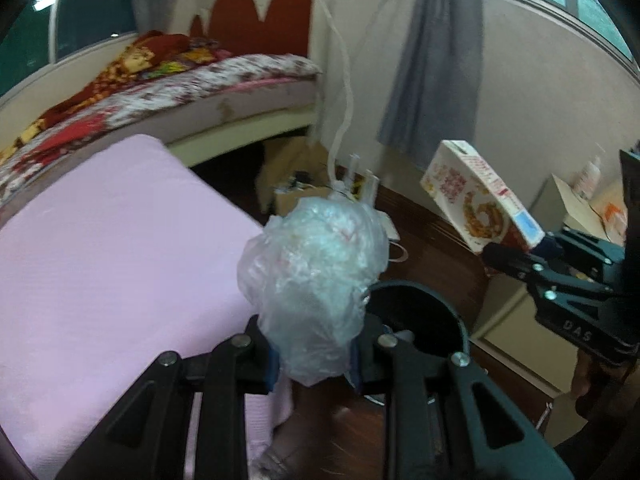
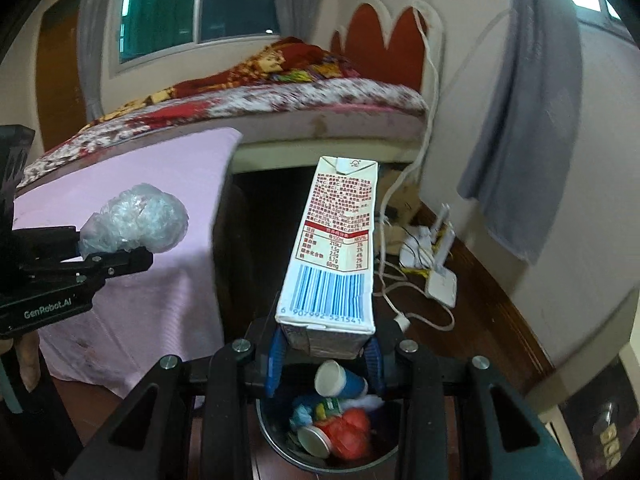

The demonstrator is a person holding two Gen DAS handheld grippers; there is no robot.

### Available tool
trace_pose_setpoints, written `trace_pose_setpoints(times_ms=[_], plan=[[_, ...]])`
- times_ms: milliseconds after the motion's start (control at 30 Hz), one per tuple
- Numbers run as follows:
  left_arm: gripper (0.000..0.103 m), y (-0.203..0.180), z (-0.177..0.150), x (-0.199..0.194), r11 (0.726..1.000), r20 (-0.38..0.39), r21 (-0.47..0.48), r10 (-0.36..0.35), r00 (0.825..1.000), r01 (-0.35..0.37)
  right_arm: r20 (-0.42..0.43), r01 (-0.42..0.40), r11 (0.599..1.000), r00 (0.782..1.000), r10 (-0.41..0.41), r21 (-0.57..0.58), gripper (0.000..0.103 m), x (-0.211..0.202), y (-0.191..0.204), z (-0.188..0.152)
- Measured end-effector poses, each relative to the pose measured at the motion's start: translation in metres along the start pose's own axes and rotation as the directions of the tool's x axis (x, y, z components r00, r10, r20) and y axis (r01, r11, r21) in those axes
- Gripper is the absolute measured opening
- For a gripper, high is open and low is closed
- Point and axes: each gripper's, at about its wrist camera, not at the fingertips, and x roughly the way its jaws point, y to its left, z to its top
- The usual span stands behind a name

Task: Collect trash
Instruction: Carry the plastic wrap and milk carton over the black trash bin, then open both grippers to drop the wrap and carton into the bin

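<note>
Plastic first: my left gripper (image 1: 312, 364) is pinching a crumpled clear plastic bag (image 1: 316, 284) by its lower end, and the wad stands up out of the fingers above the edge of the pink-covered table (image 1: 100, 248). I judge it almost weightless and very soft. It will squash rather than resist, and the film looks slick, so a grip on a thin fold could slide. Holding it low on the bunched part, as now, seems the safest place.

My right gripper (image 2: 326, 356) has its blue pads (image 2: 276, 354) pressed against the bottom end of a milk carton (image 2: 334, 248), which juts forward and upward with the barcode face toward the camera. I take it for light and probably empty, though I cannot tell that from here. The card walls are stiff at the folded end and would dent in the middle, so the base is a sound place to hold, but the long body gives leverage and could swing it out of the pads.

Directly under the carton sits the dark bin (image 2: 280, 444), already holding paper cups (image 2: 332, 378) and other rubbish. In the left view the bin's rim (image 1: 448, 304) shows just right of the bag.
</note>
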Motion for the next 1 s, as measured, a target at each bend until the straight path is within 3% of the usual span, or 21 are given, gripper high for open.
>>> trace_pose_setpoints(times_ms=[200,600,1000], plan=[[0.028,-0.032,-0.011,0.029,0.996,-0.06,0.062,-0.064,0.996,0.067,-0.081,0.017,1.0,0.997,-0.015,0.026,0.036,0.014,-0.026,-0.039],[0.028,-0.053,-0.029,0.083,0.988,-0.18,0.099,-0.098,0.979,0.117,-0.205,0.005,1.0,0.979,0.001,0.027,0.036,0.051,-0.036,-0.091],[0.028,-0.061,-0.057,0.15,0.984,-0.349,0.081,-0.124,0.929,0.162,-0.364,-0.074,0.997,0.929,0.06,-0.022,0.036,0.114,-0.031,-0.131]])
